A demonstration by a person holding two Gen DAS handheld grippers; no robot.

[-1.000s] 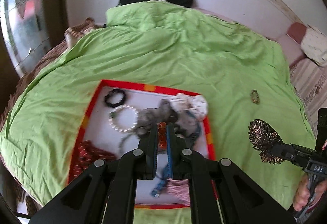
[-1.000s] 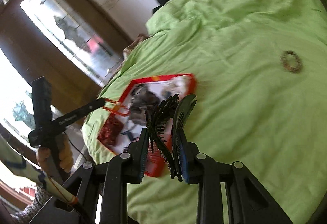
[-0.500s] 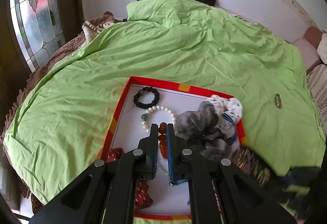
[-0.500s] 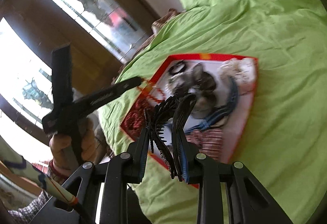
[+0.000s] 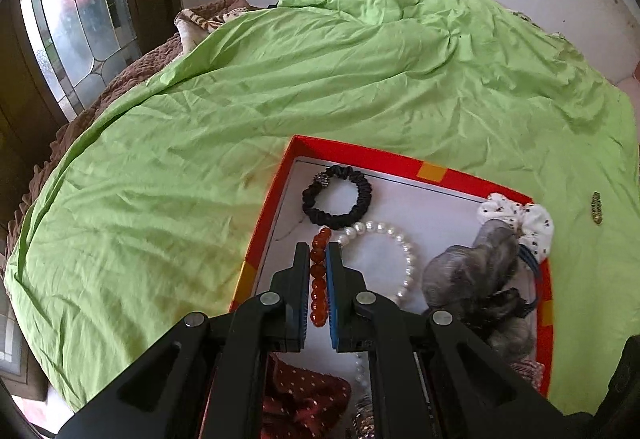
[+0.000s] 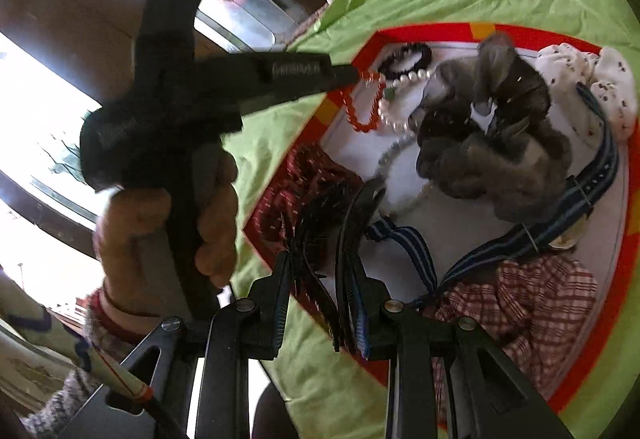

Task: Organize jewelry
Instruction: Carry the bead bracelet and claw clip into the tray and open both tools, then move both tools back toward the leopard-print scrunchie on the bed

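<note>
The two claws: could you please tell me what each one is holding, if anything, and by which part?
The left claw pinches the red bead bracelet along one stretch of its beads. The right claw clamps the black hair clip across its toothed body.

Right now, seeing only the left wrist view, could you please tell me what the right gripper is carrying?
Observer: The right gripper is shut on a black hair clip, over the red tray's edge.
Operator: Thank you. Is my red bead bracelet hanging free?
Observer: Yes, the red bead bracelet hangs as a loop from the left gripper, by the tray's rim, beside the pearl bracelet.
</note>
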